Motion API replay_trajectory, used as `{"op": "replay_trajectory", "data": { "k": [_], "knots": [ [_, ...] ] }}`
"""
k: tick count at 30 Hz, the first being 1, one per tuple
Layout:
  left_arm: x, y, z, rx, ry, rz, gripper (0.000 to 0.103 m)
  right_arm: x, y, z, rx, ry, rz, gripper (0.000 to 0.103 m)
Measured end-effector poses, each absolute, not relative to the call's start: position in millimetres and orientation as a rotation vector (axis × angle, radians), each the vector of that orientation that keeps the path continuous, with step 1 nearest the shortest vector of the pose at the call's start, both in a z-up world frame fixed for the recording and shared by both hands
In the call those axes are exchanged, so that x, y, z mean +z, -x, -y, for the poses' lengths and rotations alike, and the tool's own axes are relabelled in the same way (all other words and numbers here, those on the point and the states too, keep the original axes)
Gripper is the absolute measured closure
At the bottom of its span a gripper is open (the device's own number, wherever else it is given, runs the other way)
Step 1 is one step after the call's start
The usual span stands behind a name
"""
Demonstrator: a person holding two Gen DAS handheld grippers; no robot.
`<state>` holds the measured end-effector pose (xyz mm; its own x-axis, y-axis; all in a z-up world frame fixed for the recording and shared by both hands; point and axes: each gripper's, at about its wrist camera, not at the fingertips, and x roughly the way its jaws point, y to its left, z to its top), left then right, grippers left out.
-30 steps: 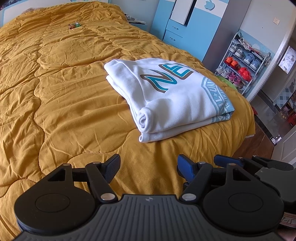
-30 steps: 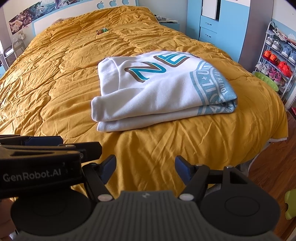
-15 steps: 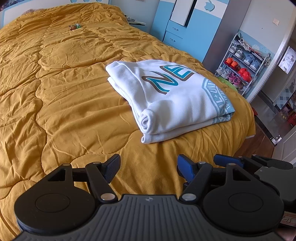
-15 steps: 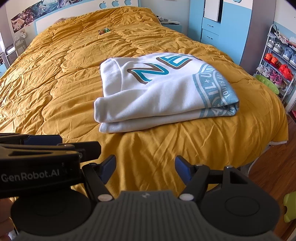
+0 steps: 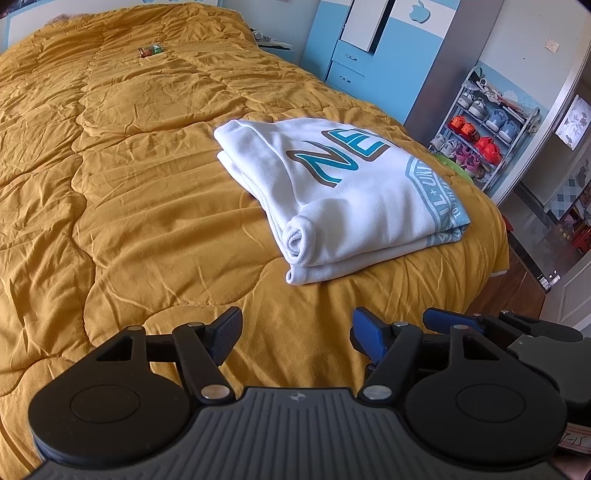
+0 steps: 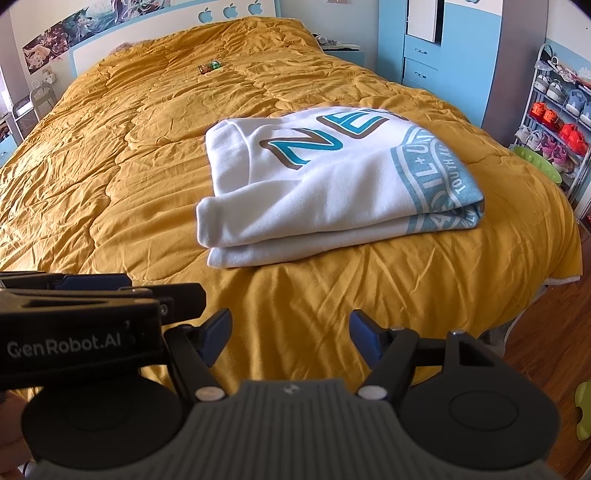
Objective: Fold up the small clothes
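A white sweatshirt (image 5: 343, 192) with teal and brown lettering lies folded in a flat stack on the mustard quilt (image 5: 147, 206) near the bed's foot; it also shows in the right wrist view (image 6: 332, 181). My left gripper (image 5: 295, 336) is open and empty, held over the quilt well short of the sweatshirt. My right gripper (image 6: 290, 334) is open and empty, also short of the sweatshirt's near edge. The left gripper's body (image 6: 77, 328) shows at the left of the right wrist view, and the right gripper's fingers (image 5: 450, 321) show at the right of the left wrist view.
A small colourful wrapper (image 6: 209, 67) lies far up the quilt near the headboard (image 6: 177, 26). A blue wardrobe (image 6: 436, 55) and a shoe rack (image 6: 557, 118) stand to the right of the bed. The bed's foot edge (image 6: 561, 280) drops to a wooden floor.
Both grippers have drawn back and shifted slightly, so the folded sweatshirt sits a little lower in both views. The sweatshirt itself has not moved.
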<state>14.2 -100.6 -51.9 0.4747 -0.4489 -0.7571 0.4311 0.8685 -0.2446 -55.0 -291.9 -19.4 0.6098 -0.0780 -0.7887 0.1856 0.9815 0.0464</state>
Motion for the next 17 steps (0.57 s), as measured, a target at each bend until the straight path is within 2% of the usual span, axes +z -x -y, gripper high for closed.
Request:
{"op": "replay_trajectory", "data": {
  "k": [17],
  "knots": [
    [-55.4, -13.9, 99.7, -0.539, 0.011, -0.941, 0.023, -22.0, 53.9, 290.1, -0.142, -0.131, -0.909, 0.037]
  ]
}}
